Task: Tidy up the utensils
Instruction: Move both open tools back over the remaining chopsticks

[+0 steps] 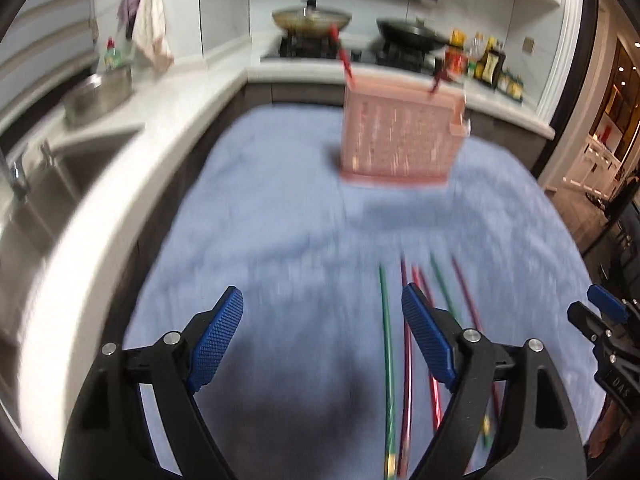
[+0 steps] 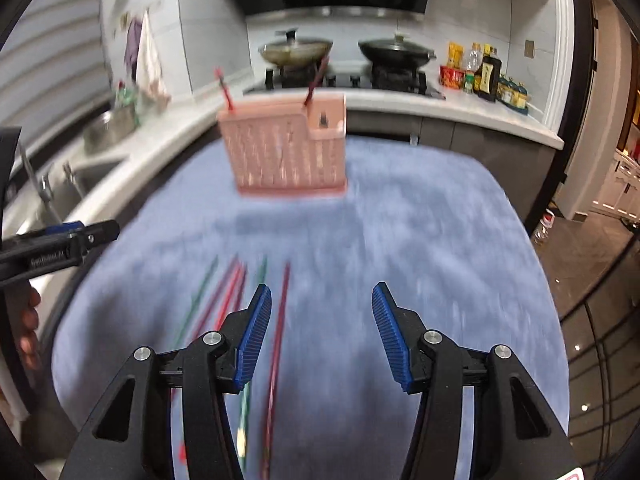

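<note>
- While both frames are smeared with motion blur, the left gripper (image 1: 322, 304) can be seen hanging above the near part of the blue cloth (image 1: 280, 220), its blue-padded jaws spread wide with nothing between them.
- The right gripper (image 2: 322, 300) hangs over the same cloth a little to the right, its jaws also wide apart and holding nothing.
- Loose chopsticks (image 1: 387, 344) lie side by side on the near cloth, green ones and red ones, running from near to far; in the left wrist view they sit under and just right of that gripper's right finger.
- From the right wrist view the same chopsticks (image 2: 280, 320) lie beneath and left of that gripper's left finger.
- The pink utensil holder (image 1: 400, 140) stands upright toward the far side of the cloth, well apart from the loose sticks.
- Two red sticks (image 2: 224, 88) poke up out of the holder's top, one toward each end.
- Beyond the cloth, two lidded pans (image 2: 296, 50) sit on the stove, with bottles (image 2: 486, 74) on the counter to their right.
- A sink (image 1: 60, 184) is at the left.
</note>
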A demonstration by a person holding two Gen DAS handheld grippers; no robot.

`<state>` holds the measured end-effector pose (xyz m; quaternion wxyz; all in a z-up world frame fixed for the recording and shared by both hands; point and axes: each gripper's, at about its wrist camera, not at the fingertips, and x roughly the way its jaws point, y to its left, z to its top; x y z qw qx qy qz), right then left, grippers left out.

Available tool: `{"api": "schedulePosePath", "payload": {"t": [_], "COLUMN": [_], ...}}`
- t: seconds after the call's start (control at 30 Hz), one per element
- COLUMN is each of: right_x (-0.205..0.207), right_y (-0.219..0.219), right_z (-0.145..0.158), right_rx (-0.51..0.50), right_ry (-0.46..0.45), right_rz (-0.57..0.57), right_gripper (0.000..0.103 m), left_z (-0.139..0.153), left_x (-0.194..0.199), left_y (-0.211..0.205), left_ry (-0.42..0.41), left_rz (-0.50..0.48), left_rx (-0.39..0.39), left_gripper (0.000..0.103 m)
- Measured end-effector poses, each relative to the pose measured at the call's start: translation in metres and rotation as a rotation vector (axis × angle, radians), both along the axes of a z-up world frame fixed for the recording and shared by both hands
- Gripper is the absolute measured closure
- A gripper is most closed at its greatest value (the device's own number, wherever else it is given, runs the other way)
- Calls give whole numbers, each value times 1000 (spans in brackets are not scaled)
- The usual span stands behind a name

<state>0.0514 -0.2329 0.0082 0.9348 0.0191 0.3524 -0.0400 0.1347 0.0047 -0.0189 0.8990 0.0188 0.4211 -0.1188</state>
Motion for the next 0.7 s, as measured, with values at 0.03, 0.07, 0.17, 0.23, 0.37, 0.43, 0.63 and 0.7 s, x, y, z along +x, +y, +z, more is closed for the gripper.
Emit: {"api": "schedulePosePath", "payload": {"t": [0.03, 0.07, 0.17, 0.23, 0.37, 0.43, 0.63, 0.7], "right_x": [-8, -14, -29, -37, -48, -49, -48, -48], "right_y": [1, 2, 8, 14, 28, 29, 35, 36], "right_z": [-9, -18, -41, -54, -73, -78, -89, -92], "right_rx": [8, 16, 37, 31, -11, -1, 9, 10], "right_ry": [24, 47, 101, 130, 164, 174, 203, 213], "right_rz": [-1, -6, -1, 15, 43, 39, 59, 63], "right_gripper": [52, 52, 52, 52, 55, 57, 73, 75], "left_z": [-11, -17, -36, -45, -54, -59, -68, -69], "left_x": [-8, -13, -29, -40, -54, -57, -64, -66], "left_y": [3, 4, 8, 9, 7, 6, 1, -1], "left_ry": [30, 47, 99, 117, 139, 156, 180, 180], "left_rz": [5, 7, 6, -3, -15, -17, -27, -33], "left_rx": [1, 0, -9, -9, 5, 5, 21, 27], "left_gripper": [25, 25, 25, 25, 25, 25, 25, 25]}}
